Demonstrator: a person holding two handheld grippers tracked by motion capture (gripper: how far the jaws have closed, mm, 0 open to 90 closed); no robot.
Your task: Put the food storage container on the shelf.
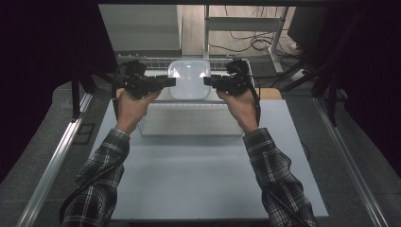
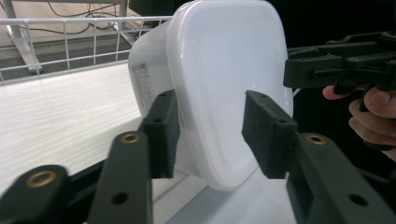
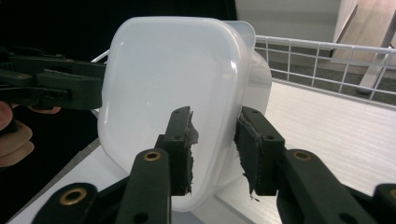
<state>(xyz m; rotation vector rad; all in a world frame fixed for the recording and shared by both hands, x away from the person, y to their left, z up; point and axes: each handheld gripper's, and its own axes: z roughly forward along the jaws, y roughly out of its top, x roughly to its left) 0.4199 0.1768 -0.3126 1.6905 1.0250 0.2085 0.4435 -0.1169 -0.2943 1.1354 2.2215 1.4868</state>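
Observation:
A white plastic container (image 1: 189, 79) with a closed lid sits at the back of a wire basket (image 1: 189, 124). My left gripper (image 1: 173, 81) reaches in from its left side, my right gripper (image 1: 206, 80) from its right, both turned sideways at rim height. In the left gripper view the container (image 2: 219, 74) has its rim between my jaws (image 2: 212, 133), which stand apart, with lid surface showing in the gap. In the right gripper view my gripper (image 3: 215, 151) straddles the opposite rim of the container (image 3: 168, 79) the same way, in a narrower gap. The far gripper shows beyond the container in each view.
The wire basket stands on a pale tabletop (image 1: 198, 179), with its mesh wall (image 2: 70, 42) behind the container. Cables (image 1: 250, 42) and a metal frame leg (image 1: 276, 45) lie on the floor beyond the table. Dark curtains hang at both sides.

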